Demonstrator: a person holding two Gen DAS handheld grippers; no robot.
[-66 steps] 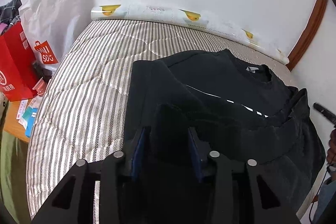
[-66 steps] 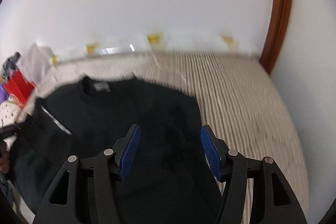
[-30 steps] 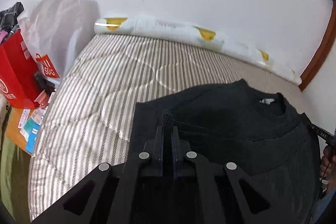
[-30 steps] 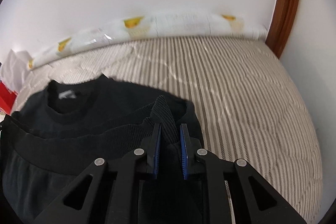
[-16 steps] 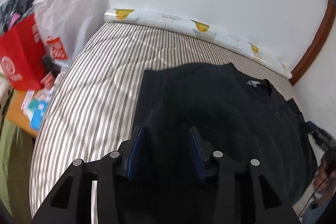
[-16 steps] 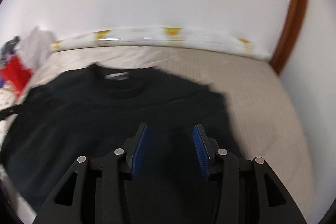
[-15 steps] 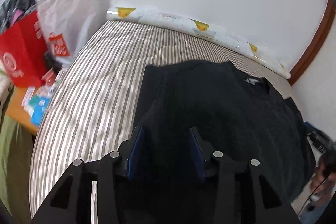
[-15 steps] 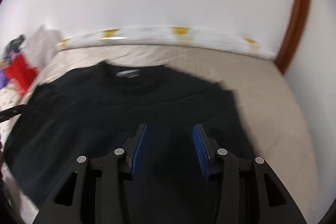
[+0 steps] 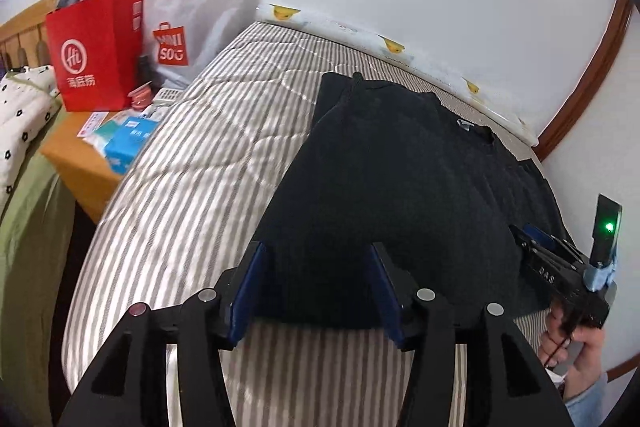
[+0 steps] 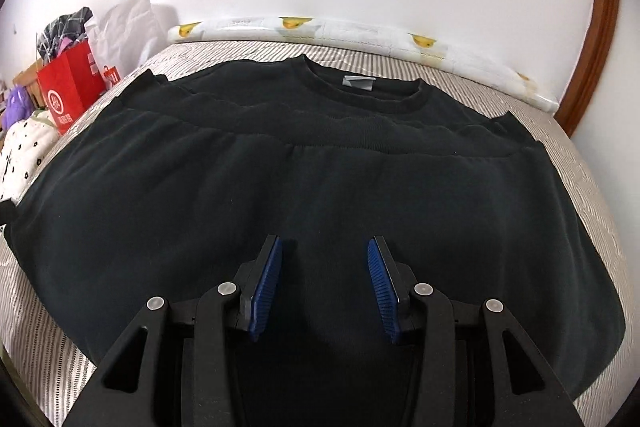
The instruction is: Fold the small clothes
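A black sweatshirt lies flat on the striped mattress, its lower half folded up so the hem band sits just below the collar with its grey label. My left gripper hovers over the shirt's near left edge. Its jaws are opening, and the blue pads stand apart without pressing the cloth. My right gripper is open above the folded shirt's near middle, nothing pinched. In the left wrist view the right gripper shows at the shirt's right side, held by a hand.
A red paper bag and a white shopping bag stand on a wooden bedside table left of the bed. A rolled duck-print pad lines the wall. A wooden door frame rises at the right.
Both grippers let go of the pinched hem fold, opened, and drew back toward the near edge. The folded half now rests on the shirt's upper half.
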